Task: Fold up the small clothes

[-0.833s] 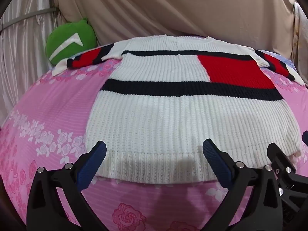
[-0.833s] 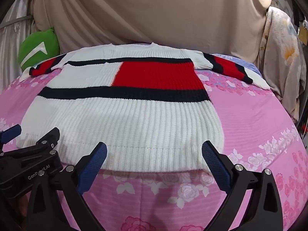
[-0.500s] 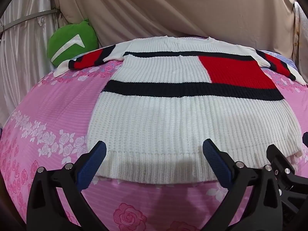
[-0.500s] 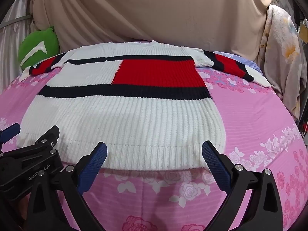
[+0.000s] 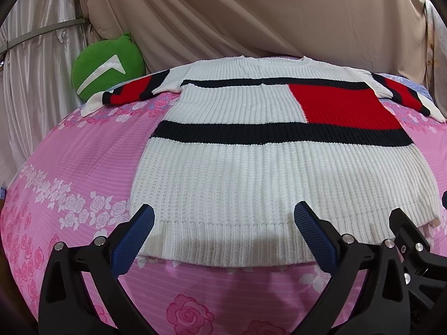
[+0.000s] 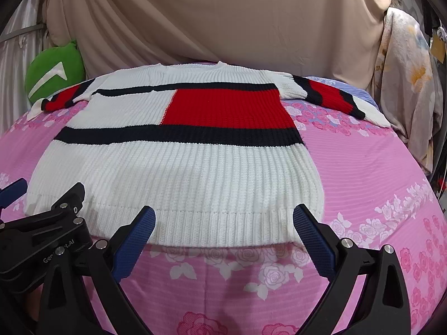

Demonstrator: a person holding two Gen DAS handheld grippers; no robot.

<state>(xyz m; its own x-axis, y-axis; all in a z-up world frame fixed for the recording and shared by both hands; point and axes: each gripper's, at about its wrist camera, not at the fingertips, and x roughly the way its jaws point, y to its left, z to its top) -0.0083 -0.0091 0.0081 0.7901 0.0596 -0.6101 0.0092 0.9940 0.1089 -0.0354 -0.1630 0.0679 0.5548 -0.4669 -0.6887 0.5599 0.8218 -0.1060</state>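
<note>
**Chunky knit sweater, flat on the bed, nothing grabbed yet**

The white ribbed-knit sweater with navy stripes and a red block (image 5: 268,173) lay spread face-up on the pink rose-print bedsheet (image 5: 69,167), sleeves out to both sides, collar at the far end near the green plush cushion (image 5: 107,65). Both grippers sat at the sweater's ribbed hem: left gripper (image 5: 223,223) and right gripper (image 6: 223,223), jaws spread wide, holding nothing.

My guess on handling: thick, soft, floppy, a bit heavy for its size, so it'd sag and stretch if lifted by one layer. I'd pinch both layers at the hem corners, or take the sleeves by the cuffs first.
</note>
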